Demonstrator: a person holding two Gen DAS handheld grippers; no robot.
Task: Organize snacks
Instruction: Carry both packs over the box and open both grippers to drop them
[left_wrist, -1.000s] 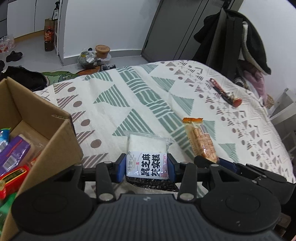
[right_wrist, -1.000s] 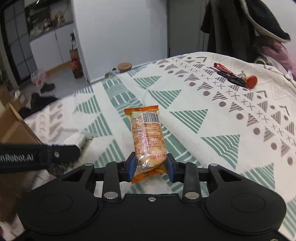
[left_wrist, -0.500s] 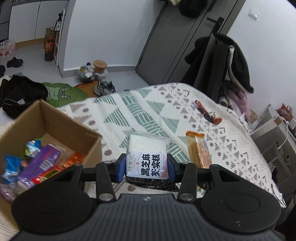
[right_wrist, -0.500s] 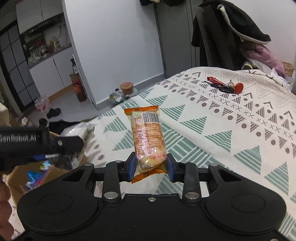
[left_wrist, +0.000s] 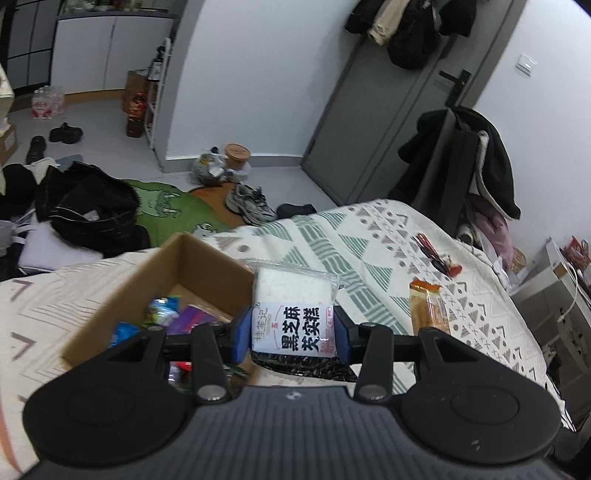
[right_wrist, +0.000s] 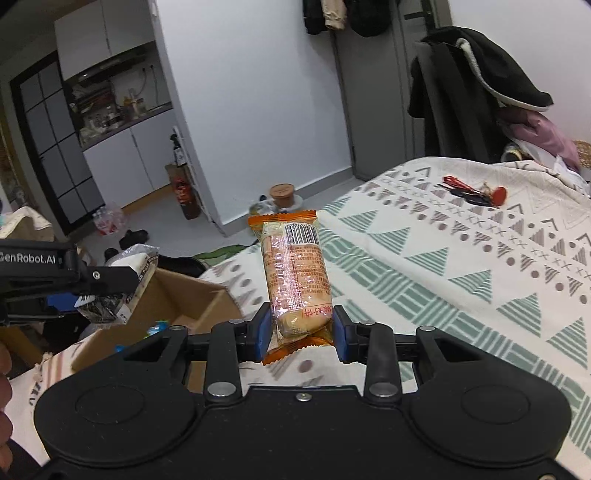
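Both grippers are up in the air over the bed, each w/ a snack. The left gripper has its jaws closed onto a white-and-black sesame cake packet, blue pads pressed on both sides of the printed label; the packet's clear top sticks out past the pads. It hangs just right of the cardboard box, by the box's near right corner. From the right wrist view the same packet shows at the left, above the box.

The right gripper has its jaws clamped on the lower end of an orange-wrapped biscuit pack, which stands roughly upright w/ the barcode near the top and the crimped orange end poking out below the pads. It's off to the right of the box, over the patterned bedspread; the left wrist view catches it right of the sesame packet.

Box is open, sits on the bed near its left edge, w/ several wrappers inside – blue, green, purple, a bit of red. Can't tell the brands.

Farther along the bed lies a red-and-black bunch of keys or similar; too small to be sure.
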